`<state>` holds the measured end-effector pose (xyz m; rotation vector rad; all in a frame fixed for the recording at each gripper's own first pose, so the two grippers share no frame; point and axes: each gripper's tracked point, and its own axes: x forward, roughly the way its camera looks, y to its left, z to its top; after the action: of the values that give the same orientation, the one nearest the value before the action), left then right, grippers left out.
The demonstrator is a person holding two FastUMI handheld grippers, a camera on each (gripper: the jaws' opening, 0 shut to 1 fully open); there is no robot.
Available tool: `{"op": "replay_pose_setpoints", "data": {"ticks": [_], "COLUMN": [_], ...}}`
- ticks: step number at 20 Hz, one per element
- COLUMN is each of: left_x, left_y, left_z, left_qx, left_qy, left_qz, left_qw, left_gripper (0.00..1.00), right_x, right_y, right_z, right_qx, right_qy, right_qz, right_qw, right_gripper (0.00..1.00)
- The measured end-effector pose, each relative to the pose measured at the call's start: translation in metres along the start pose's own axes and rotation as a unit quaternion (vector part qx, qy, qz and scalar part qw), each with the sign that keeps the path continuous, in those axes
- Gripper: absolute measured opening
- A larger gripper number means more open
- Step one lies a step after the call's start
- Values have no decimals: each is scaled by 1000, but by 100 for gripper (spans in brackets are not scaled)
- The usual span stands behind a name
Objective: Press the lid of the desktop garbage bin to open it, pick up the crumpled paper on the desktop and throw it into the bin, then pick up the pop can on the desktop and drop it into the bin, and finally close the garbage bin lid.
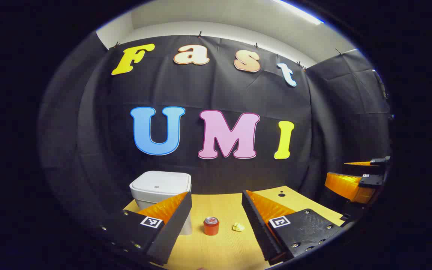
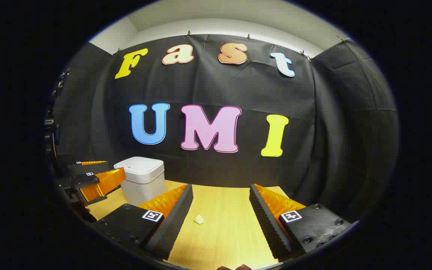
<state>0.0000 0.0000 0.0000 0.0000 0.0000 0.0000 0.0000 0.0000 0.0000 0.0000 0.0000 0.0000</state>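
A white desktop bin [image 1: 160,187] with its lid down stands at the back left of the wooden table [image 1: 219,247]; the right gripper view shows the bin [image 2: 141,176] too. A red pop can [image 1: 211,226] stands upright in front of it, and a small crumpled paper [image 1: 238,227] lies just right of the can. My left gripper [image 1: 216,213] hovers open above the table's near side, nothing between its fingers. My right gripper [image 2: 220,206] is open too, with the paper [image 2: 199,219] lying on the table ahead of it, left of centre.
The right gripper [image 1: 354,180] appears at the far right of the left gripper view, off the table's right edge. The left gripper [image 2: 92,178] appears at the left of the right gripper view, beside the bin. A dark hole [image 1: 281,194] marks the table's back right.
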Motion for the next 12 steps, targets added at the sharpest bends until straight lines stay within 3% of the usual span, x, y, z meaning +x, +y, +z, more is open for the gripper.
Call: {"op": "replay_pose_setpoints", "data": {"ticks": [4, 12], "left_x": [-5, -17], "left_y": [3, 31], "left_z": [2, -1], "left_qx": [10, 22], "left_qy": [-6, 0], "left_qz": [-7, 24], "left_qw": [1000, 999], "left_gripper": [88, 88], "right_x": [3, 3], "right_y": [1, 7], "right_z": [-5, -5], "right_qx": [-1, -14], "right_qy": [10, 6], "right_qz": [5, 32], "right_qw": [1000, 999], "right_gripper": [98, 98]}}
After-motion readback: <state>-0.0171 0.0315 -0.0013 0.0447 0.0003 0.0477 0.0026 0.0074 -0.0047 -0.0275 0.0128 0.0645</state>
